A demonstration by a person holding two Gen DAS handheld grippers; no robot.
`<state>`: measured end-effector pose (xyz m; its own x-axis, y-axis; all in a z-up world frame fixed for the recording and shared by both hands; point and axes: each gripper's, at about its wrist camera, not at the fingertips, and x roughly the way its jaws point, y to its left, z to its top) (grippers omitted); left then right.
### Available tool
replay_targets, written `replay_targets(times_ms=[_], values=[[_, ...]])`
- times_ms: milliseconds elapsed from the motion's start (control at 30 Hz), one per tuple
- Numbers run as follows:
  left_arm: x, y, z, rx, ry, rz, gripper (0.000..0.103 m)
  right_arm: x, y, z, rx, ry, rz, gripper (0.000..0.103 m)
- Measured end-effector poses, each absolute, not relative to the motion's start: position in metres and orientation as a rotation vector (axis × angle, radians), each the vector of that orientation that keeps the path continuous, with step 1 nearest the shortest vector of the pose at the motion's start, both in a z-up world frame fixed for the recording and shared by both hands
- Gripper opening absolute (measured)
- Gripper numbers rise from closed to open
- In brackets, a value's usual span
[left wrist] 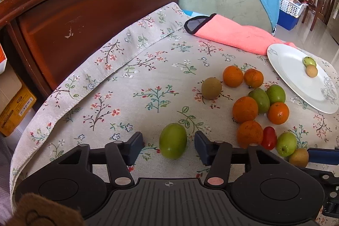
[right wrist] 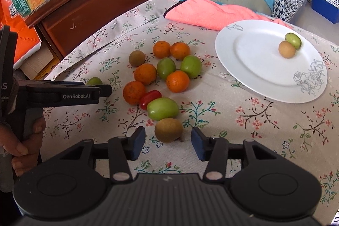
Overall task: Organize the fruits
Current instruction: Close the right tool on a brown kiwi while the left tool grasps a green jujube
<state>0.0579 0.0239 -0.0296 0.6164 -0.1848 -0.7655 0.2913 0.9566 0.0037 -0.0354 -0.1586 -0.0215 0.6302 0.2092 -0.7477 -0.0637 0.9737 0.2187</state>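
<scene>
Lying between the left gripper [left wrist: 169, 144] fingers, a green fruit [left wrist: 173, 140] touches neither pad; a brown fruit [right wrist: 168, 130] sits likewise between the right gripper [right wrist: 168, 142] fingers, ungripped, on the surface [right wrist: 243, 130].

Surface covered by a floral tablecloth [right wrist: 243, 120], pale ground with sprig pattern. On it: white plate [right wrist: 254, 82] at right; folded pink towel [right wrist: 203, 12] at far edge, just behind plate; loose cluster of fruit at centre, oranges [right wrist: 177, 81], green fruits [right wrist: 162, 108], brown fruits [right wrist: 168, 129], one red cherry tomato [right wrist: 150, 99]. One green fruit [left wrist: 173, 140] lies apart, left of cluster.
</scene>
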Motion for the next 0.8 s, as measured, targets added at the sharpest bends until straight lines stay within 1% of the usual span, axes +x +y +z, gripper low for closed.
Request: replay_targets(times_ms=[67,100,167,200,267,800], values=[[0.057,0.022,-0.029,0.146,0.856,-0.278,0.037,-0.036,-0.157,-0.022,0.165,0.874,0.153,0.044],[0.056,0.022,-0.028,0.149,0.853,-0.278,0.035,-0.036,-0.157,-0.022,0.159,0.873,0.152,0.04],[0.056,0.023,-0.027,0.14,0.851,-0.28,0.025,-0.036,-0.157,-0.022,0.157,0.872,0.151,0.034],[0.056,0.023,-0.027,0.131,0.852,-0.283,0.024,-0.036,-0.157,-0.022,0.158,0.871,0.151,0.031],[0.057,0.024,-0.026,0.117,0.855,-0.283,0.024,-0.036,-0.157,-0.021,0.158,0.868,0.151,0.03],[0.051,0.013,-0.005,0.08,0.785,-0.279,0.024,-0.036,-0.164,-0.005,0.207,0.821,0.147,0.03]])
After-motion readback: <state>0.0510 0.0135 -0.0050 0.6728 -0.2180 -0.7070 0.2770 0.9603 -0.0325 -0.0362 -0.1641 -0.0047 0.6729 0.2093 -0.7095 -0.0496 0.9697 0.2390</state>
